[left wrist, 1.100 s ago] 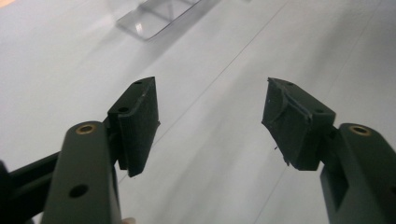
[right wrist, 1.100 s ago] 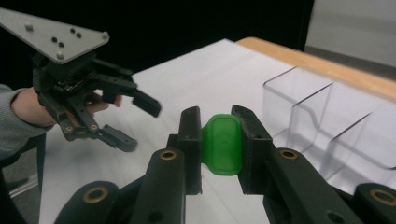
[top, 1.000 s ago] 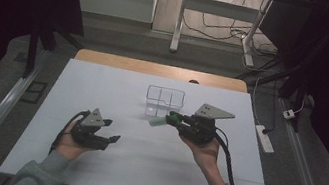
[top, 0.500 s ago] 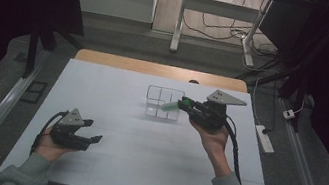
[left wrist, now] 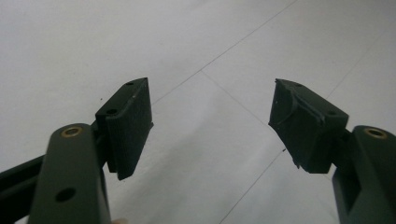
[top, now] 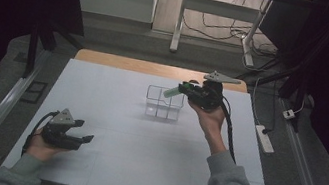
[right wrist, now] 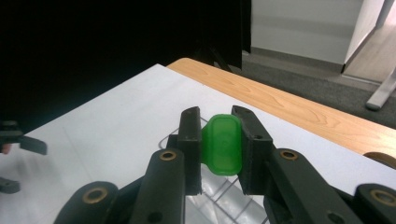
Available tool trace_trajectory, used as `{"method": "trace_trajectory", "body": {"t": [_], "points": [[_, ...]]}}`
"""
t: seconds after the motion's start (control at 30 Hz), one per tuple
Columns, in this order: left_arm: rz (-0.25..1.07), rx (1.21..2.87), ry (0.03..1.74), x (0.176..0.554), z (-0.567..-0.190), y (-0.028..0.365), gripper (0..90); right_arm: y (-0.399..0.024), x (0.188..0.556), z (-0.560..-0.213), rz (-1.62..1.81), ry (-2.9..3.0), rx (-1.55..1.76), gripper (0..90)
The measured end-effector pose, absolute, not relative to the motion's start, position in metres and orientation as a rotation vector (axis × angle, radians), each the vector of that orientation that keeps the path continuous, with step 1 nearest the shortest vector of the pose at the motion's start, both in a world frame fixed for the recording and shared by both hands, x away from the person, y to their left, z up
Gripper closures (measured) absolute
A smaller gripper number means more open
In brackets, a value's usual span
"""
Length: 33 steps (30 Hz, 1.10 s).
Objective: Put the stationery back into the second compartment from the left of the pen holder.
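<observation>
Right gripper (top: 184, 90) clamps the green tube (top: 171, 92), carried end-first above the clear divided rack (top: 164, 103) at the table's far side. Best tip it upright, centre it over one cell, then lower gently. Rack's cells look empty. Left gripper (left wrist: 210, 126), jaws just widening, holds nothing.

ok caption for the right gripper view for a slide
Right gripper shut on a green plastic piece, held above a clear compartmented box on the white table.

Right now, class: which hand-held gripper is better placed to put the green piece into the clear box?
Right. The right hand-held gripper grips the green piece over the clear box.
</observation>
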<state>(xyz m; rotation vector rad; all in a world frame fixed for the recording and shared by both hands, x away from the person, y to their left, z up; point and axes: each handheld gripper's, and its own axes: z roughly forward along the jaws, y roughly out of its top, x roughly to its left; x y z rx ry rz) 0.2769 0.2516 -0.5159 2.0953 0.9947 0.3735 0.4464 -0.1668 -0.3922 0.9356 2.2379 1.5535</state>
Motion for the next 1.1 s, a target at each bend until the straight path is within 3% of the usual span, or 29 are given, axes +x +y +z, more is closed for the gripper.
{"method": "trace_trajectory", "body": {"t": [0.2, 0.3, 0.43, 0.7, 1.1], "points": [[0.369, 2.095, 1.006, 0.277, -0.518, 0.254, 29.0, -0.155, 0.46, -0.406, 1.511, 2.293, 0.967, 71.7], [0.369, 2.099, 1.003, 0.277, -0.518, 0.254, 28.9, -0.152, 0.461, -0.413, 1.507, 2.296, 0.984, 59.2], [0.369, 2.097, 1.007, 0.278, -0.518, 0.254, 28.8, -0.155, 0.459, -0.413, 1.503, 2.296, 0.988, 52.9], [0.366, 2.096, 1.011, 0.278, -0.519, 0.254, 28.8, -0.168, 0.442, -0.418, 1.482, 2.31, 0.941, 48.3], [0.345, 2.101, 1.008, 0.278, -0.519, 0.252, 28.4, -0.216, 0.395, -0.453, 1.405, 2.356, 0.916, 45.5]]}}
